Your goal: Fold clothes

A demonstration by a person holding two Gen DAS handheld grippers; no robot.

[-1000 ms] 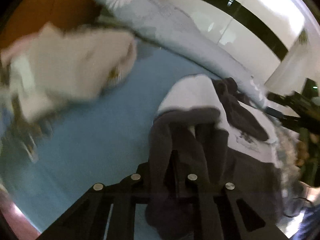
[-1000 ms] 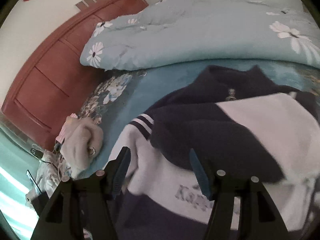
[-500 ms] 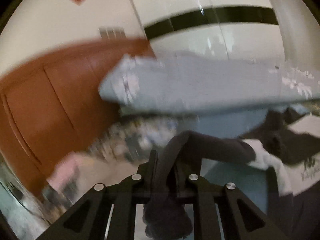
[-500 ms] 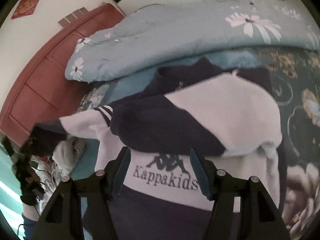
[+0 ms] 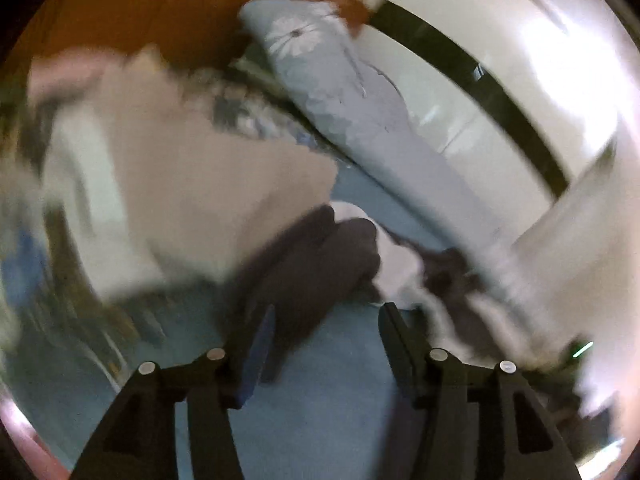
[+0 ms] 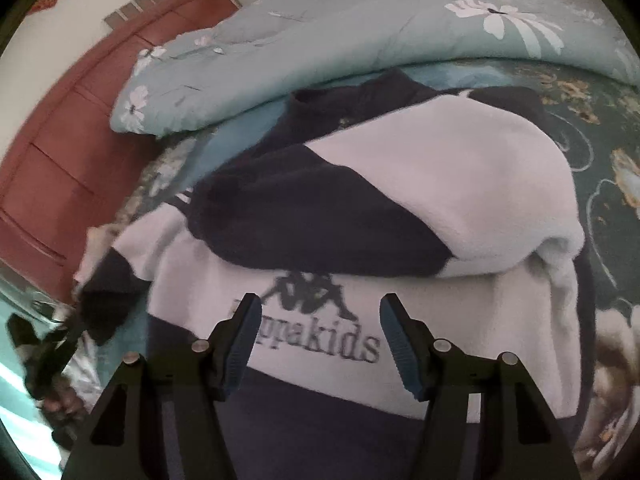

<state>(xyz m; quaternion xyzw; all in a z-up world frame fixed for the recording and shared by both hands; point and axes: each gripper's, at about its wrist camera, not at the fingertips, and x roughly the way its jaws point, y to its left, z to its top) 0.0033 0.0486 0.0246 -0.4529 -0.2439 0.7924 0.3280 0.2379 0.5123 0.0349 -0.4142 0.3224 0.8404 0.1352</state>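
On the bed, left to right as I read my two feeds:
Left gripper (image 5: 324, 344): fingers spread wide, gripping nothing — the view is smeared with blur.
Dark sleeve (image 5: 320, 256): lies on the blue bed sheet (image 5: 320, 420) just ahead of my left fingers, its end reaching between them.
Beige garment (image 5: 192, 184): heaped left of the sleeve.
Sweatshirt (image 6: 440, 200): white and navy, sleeves folded across its chest, flat on the bed in front of the floral duvet (image 6: 360, 36).
Right gripper (image 6: 318, 336): fingers wide apart, empty — poised over the "Kappakids" print (image 6: 320, 340).
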